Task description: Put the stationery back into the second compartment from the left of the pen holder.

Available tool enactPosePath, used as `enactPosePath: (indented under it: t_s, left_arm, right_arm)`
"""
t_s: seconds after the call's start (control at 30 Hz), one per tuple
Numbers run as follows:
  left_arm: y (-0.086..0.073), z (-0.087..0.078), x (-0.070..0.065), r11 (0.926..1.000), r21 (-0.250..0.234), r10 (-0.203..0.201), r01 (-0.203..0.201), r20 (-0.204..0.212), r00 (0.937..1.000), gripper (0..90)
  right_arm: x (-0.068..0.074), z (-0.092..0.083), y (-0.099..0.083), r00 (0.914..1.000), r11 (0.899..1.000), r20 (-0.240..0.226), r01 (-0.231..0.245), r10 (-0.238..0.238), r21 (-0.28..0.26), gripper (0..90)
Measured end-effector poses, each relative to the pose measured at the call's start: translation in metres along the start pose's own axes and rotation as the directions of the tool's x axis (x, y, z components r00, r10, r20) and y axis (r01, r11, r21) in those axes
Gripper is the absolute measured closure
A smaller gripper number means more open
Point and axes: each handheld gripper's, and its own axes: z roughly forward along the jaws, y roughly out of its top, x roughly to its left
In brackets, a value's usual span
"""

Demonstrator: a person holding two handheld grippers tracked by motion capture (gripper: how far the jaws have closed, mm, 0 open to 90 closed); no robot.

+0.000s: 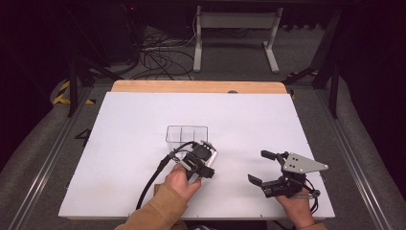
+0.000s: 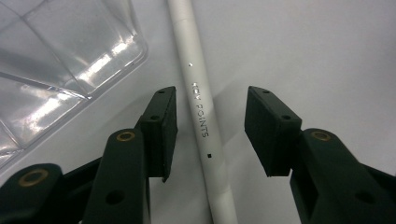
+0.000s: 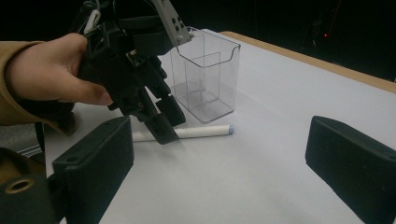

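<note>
White pen (image 2: 201,112) lies between left gripper's (image 2: 211,126) part-open jaws, untouched.

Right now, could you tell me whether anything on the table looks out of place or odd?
Nothing stands out. The white pen lies flat beside the upright clear holder, between the left gripper's pads, which do not touch it.

Pen and bin mid-desk, my claws toward the near edge

The bin (image 1: 186,136) stands on the desk (image 1: 124,124) near its middle; the pen (image 3: 196,132) lies on the desk just beside the bin's near side. My left claw (image 2: 210,128) straddles the pen without touching it. My right claw (image 1: 262,167) sits well apart, toward the near right corner.
</note>
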Motion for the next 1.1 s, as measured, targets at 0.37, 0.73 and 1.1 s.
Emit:
enactPosePath:
  t_s: [0.37,0.73,1.1]
  left_arm:
    - [0.0034,0.0045,-0.0044,0.9999,0.002,-0.011,0.011,-0.031,0.9995,64.7]
    - [0.0056,0.0068,-0.0071,0.9995,0.017,-0.027,0.028,-0.075,0.9968,75.2]
    - [0.0055,0.0058,-0.0065,0.9998,0.006,-0.02,0.02,-0.078,0.9968,78.4]
  right_arm:
    - [0.0002,0.0013,-0.0005,1.0,1.0,-0.009,0.003,-0.003,0.008,8.6]
    - [0.0001,0.0021,-0.0009,0.9999,1.0,-0.01,0.005,-0.005,0.013,8.7]
    - [-0.0001,0.0024,-0.0012,0.9999,1.0,-0.016,0.006,-0.006,0.013,8.7]
